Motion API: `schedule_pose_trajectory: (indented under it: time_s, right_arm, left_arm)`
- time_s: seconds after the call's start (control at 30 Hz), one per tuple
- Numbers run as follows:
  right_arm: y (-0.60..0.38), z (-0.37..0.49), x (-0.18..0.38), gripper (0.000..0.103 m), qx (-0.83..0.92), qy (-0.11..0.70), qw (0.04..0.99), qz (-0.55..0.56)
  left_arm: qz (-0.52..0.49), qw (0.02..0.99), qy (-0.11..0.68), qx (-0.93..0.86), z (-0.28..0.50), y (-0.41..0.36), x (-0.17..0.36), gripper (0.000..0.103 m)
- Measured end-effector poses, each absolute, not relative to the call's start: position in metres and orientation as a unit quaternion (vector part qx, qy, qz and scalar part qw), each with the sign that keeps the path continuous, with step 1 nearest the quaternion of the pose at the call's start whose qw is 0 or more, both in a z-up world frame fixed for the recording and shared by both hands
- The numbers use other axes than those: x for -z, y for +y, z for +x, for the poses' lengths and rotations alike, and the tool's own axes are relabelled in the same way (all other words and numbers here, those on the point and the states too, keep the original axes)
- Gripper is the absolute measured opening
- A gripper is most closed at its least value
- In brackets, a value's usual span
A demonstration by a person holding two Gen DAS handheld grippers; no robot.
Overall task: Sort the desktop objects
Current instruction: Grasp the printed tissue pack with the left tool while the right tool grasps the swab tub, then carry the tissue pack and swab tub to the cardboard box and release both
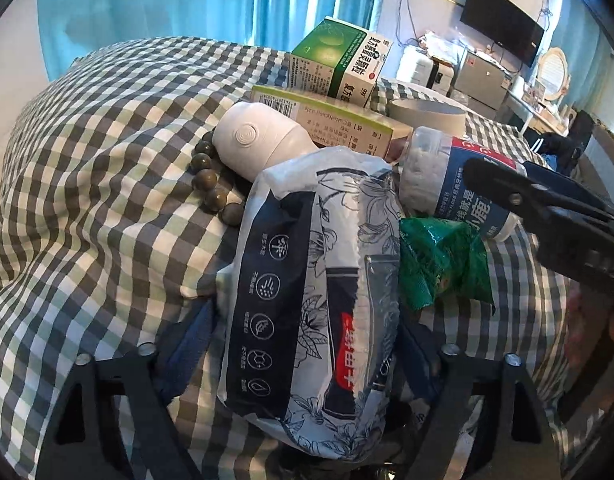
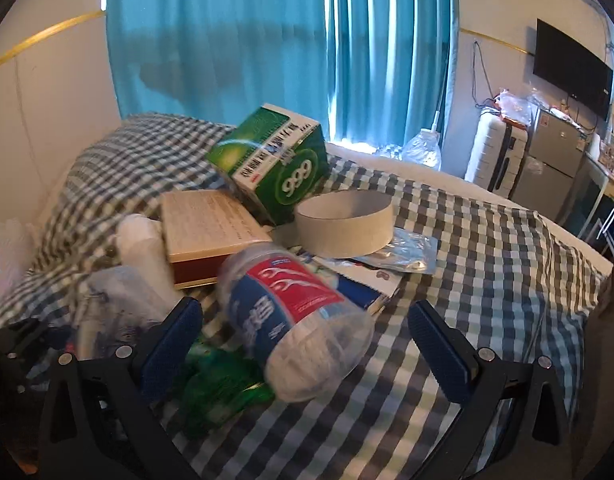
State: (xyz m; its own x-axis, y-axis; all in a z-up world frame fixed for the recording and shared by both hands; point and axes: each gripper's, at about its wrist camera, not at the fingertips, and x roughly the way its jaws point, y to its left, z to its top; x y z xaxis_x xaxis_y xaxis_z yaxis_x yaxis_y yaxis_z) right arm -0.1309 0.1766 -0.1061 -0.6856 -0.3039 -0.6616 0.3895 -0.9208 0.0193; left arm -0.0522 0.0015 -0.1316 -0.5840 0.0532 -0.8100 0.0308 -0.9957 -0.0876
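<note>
Straddles the tissue pack (image 1: 315, 280) with the left gripper (image 1: 307, 344), squeeze impossible to tell, probably to lift it out. Spreads the right gripper (image 2: 307, 344) around the bottle (image 2: 291, 312), two o'clock of the pack.

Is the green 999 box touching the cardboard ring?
Cannot tell. In the right wrist view the green 999 box overlaps the cardboard ring edge, without showing contact or gap plainly.

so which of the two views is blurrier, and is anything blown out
Right wrist view is blurrier: the bottle and green box smear with motion. Left wrist view is sharp on the tissue pack and beads. In both, daylight glares through the curtain gaps.
</note>
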Motion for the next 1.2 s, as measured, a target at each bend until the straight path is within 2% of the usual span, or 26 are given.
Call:
schedule_pose_trajectory:
  time_s: [0.1,0.13,0.2,0.23,0.3,0.47,0.83,0.93,1.2]
  right_arm:
    - [0.175,-0.140,0.112,0.100,0.910,0.060,0.195,0.360]
    - [0.175,-0.143,0.114,0.090,0.906,0.055,0.199,0.370]
    - [0.175,-0.146,0.119,0.082,0.897,0.038,0.211,0.386]
    - [0.176,-0.143,0.120,0.079,0.897,0.036,0.209,0.388]
    - [0.175,-0.133,0.118,0.072,0.900,0.055,0.204,0.380]
    - [0.191,-0.098,0.103,0.065,0.911,0.052,0.193,0.361]
    - [0.219,-0.027,0.113,0.064,0.897,0.064,0.176,0.400]
    - [0.207,-0.024,0.118,0.064,0.898,0.093,0.168,0.397]
    - [0.203,-0.040,0.136,0.062,0.894,0.071,0.158,0.413]
  left_arm:
    - [-0.446,0.002,-0.050,-0.894,-0.048,0.000,0.130,0.063]
    - [-0.442,0.003,-0.051,-0.896,-0.047,-0.001,0.130,0.060]
    - [-0.437,0.005,-0.055,-0.898,-0.044,-0.003,0.127,0.048]
    - [-0.434,0.006,-0.058,-0.899,-0.044,-0.005,0.125,0.045]
    - [-0.430,0.008,-0.062,-0.901,-0.042,-0.007,0.121,0.033]
    - [-0.416,0.016,-0.088,-0.905,-0.039,-0.010,0.110,0.030]
    - [-0.424,0.030,-0.090,-0.901,-0.027,-0.003,0.112,0.030]
    - [-0.426,0.033,-0.083,-0.900,-0.026,0.001,0.116,0.030]
    - [-0.430,0.037,-0.081,-0.899,-0.032,0.003,0.122,0.030]
